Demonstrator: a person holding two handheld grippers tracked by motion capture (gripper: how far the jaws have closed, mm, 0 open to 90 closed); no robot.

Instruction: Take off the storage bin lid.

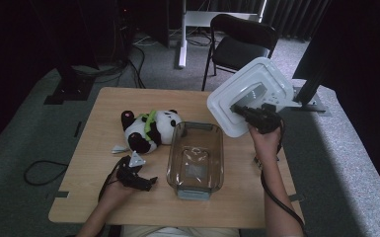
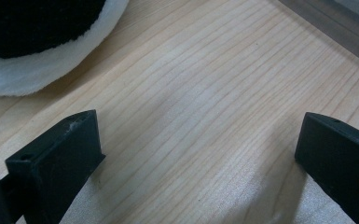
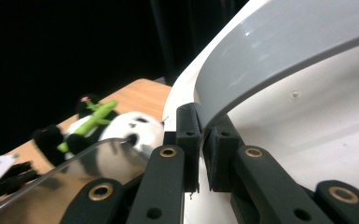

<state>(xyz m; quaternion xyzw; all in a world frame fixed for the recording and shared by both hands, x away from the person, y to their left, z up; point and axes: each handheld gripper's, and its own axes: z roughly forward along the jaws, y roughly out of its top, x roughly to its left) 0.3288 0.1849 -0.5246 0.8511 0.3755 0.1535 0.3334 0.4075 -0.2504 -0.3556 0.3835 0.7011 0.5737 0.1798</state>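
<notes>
White plastic lid [image 1: 250, 94] is lifted off to the right of the glass dish [image 1: 195, 159], tilted with its underside facing the person, so the dish stands open on the tabletop [image 1: 108, 101], presumably ready for loading. Right hand-held gripper [image 3: 200, 154]: jaws nearly together, pinching the lid's raised grey rim between the pads. Left hand-held gripper [image 2: 196, 154]: jaws spread wide, nothing between them, resting low over bare wood just in front of the stuffed panda [image 1: 150, 129], which lies left of the dish, probably next to be picked.
</notes>
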